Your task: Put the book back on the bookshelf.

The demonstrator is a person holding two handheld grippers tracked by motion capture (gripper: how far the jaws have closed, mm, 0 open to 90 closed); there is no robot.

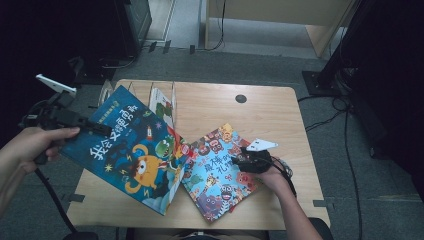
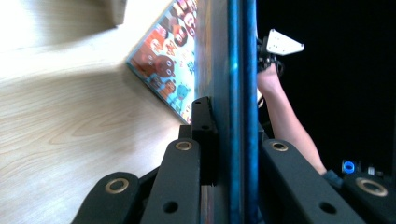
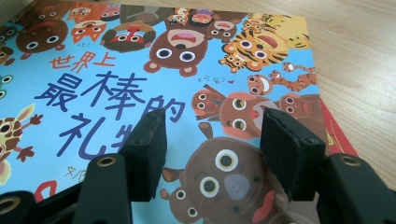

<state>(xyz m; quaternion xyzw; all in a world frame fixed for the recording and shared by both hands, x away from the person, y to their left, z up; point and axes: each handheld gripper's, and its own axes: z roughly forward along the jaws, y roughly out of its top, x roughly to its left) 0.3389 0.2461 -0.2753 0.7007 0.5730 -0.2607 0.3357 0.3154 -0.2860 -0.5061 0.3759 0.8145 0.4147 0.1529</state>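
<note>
Wooden table (image 1: 280,107) bears animal book (image 1: 220,170) beside rack (image 1: 150,90).

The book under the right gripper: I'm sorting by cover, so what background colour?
Light blue, crowded with cartoon animals; clearest in the right gripper view.

We count three picture books: dark blue book (image 1: 132,155), light blue animal book (image 1: 220,172), third book (image 1: 162,107) in rack (image 1: 131,87). Two grippers: left gripper (image 1: 102,129), right gripper (image 1: 239,162). One table (image 1: 260,115).
</note>
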